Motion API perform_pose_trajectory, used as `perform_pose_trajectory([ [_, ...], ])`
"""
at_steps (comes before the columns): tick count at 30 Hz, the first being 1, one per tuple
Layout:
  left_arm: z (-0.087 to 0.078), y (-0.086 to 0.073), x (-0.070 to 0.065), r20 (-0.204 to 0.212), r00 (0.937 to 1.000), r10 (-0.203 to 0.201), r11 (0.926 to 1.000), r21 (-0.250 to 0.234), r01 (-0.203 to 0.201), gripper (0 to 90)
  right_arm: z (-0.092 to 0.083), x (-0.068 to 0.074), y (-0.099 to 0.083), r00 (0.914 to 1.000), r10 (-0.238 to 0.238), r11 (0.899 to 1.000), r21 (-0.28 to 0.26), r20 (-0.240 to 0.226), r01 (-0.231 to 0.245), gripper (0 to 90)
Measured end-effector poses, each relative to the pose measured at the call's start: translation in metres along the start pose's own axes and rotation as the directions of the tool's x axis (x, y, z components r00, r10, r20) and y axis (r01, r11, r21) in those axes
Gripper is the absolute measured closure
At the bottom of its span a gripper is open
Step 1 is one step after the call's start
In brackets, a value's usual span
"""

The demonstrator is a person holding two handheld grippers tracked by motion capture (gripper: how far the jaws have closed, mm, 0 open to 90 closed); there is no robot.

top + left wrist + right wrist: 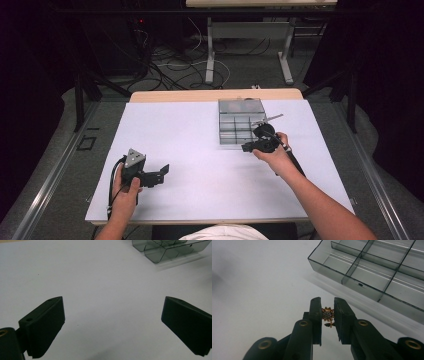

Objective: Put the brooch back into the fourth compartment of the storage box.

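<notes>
Left gripper (161, 172) held idle, well left of compartment box (241, 125), jaws spread wide, nothing between.
Right gripper (327, 305) at box's near edge, jaws pinched on small gold ornament (328, 315).
Pick-up judged done; deposit in box compartment judged outstanding.

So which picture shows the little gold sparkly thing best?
The right gripper view: the little gold trinket sits close up, pinched between the right tongs beside the clear divided box. In the high view it is too small to make out. The left gripper view looks over bare table toward the box.
</notes>
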State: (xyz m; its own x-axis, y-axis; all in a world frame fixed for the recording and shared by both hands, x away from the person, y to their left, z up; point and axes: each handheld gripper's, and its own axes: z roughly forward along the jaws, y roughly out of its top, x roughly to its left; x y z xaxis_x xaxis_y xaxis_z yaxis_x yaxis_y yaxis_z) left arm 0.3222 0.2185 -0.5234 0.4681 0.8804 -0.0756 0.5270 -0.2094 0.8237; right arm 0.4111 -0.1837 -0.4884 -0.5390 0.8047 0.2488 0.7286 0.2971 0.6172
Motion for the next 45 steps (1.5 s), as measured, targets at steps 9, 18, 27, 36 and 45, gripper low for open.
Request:
perform_pose_trajectory([
  [9,0.003,-0.001,0.001,-0.015,0.9998,0.013,0.9996,0.026,-0.013,2.7,0.001,0.0,0.01,1.0,-0.003,1.0,-0.005,0.005,0.003,77.5],
  [18,0.004,-0.002,0.001,-0.024,0.9996,0.012,0.9992,0.039,-0.012,2.9,-0.001,0.002,0.024,0.9999,-0.006,1.0,-0.011,0.011,0.007,77.5],
  [27,0.005,-0.002,0.0,-0.009,0.9997,0.022,0.9985,0.051,-0.021,2.9,0.003,0.0,0.037,0.9995,-0.016,1.0,-0.001,0.027,0.016,77.4],
  [36,0.005,-0.002,0.0,-0.007,0.9995,0.031,0.9974,0.065,-0.031,2.9,0.01,0.0,0.049,0.9991,-0.02,1.0,0.005,0.038,0.02,77.4],
  [45,0.006,-0.002,0.001,-0.002,0.9995,0.031,0.9974,0.065,-0.031,2.8,0.021,0.0,0.06,0.9986,-0.015,1.0,0.019,0.051,0.014,77.5],
])
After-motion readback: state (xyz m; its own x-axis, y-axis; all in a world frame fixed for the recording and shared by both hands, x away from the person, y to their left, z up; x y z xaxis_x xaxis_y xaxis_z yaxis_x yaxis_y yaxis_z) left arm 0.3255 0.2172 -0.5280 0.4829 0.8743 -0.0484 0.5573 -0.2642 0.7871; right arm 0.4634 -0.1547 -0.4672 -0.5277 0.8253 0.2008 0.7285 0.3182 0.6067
